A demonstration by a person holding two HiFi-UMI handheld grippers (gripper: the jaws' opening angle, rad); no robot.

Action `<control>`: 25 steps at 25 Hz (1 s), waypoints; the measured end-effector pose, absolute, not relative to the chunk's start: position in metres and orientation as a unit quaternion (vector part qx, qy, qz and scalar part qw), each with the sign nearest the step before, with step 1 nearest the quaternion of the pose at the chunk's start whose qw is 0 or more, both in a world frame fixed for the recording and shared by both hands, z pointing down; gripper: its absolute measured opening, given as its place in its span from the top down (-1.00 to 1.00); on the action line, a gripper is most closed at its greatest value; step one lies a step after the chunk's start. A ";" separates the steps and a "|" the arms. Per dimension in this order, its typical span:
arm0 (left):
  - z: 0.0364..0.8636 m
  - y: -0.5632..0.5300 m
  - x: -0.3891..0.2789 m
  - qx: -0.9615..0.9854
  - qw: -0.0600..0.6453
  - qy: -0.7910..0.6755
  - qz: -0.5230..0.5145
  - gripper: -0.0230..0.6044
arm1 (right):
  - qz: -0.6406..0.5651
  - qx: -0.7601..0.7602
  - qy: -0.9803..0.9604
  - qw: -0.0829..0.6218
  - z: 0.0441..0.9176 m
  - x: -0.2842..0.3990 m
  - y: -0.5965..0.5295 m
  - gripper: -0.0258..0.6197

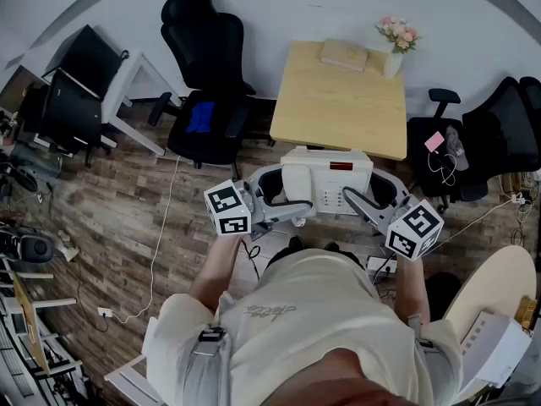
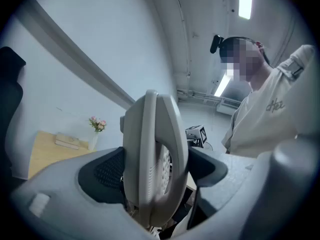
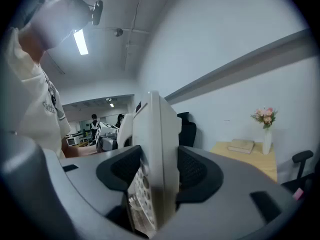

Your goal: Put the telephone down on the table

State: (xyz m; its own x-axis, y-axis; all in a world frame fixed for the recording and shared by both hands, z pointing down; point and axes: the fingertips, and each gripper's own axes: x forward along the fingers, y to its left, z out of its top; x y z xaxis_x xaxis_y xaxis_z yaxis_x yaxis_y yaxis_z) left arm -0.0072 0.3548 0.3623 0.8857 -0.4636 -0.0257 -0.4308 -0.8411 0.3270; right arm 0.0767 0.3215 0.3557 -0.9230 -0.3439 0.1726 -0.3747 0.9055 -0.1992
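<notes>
A white desk telephone (image 1: 325, 180) with its handset hangs in the air in front of my chest, short of the near edge of the wooden table (image 1: 338, 108). My left gripper (image 1: 286, 200) is shut on its left side and my right gripper (image 1: 362, 198) on its right side. In the left gripper view the telephone (image 2: 150, 144) stands edge-on between the dark pads (image 2: 107, 171) of the left gripper (image 2: 156, 170). The right gripper view shows the keypad side of the telephone (image 3: 157, 134) clamped in the right gripper (image 3: 156, 173).
On the table's far edge lie a book (image 1: 344, 55) and a vase of pink flowers (image 1: 396, 42). Black office chairs stand at the table's left (image 1: 207, 74) and right (image 1: 499, 129). Cables trail over the wooden floor (image 1: 161, 227). Shelves and clutter line the left side.
</notes>
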 end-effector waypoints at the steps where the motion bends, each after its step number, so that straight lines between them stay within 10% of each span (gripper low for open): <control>1: 0.363 0.355 -0.007 0.958 0.157 -0.233 -0.053 -0.28 | 0.109 0.184 -0.975 0.065 0.355 0.077 0.322 0.24; 25: 0.359 0.305 -0.071 0.966 0.141 -0.203 -0.076 -0.28 | 0.089 0.206 -0.972 0.068 0.349 0.013 0.278 0.24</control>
State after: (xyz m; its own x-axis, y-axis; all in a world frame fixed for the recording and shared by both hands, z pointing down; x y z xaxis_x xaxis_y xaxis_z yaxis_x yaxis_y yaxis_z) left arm -0.0713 0.3052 0.3594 0.9061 -0.4132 -0.0904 -0.3700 -0.8779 0.3040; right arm 0.0132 0.2779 0.3491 -0.9061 -0.3880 0.1688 -0.4123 0.8993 -0.1459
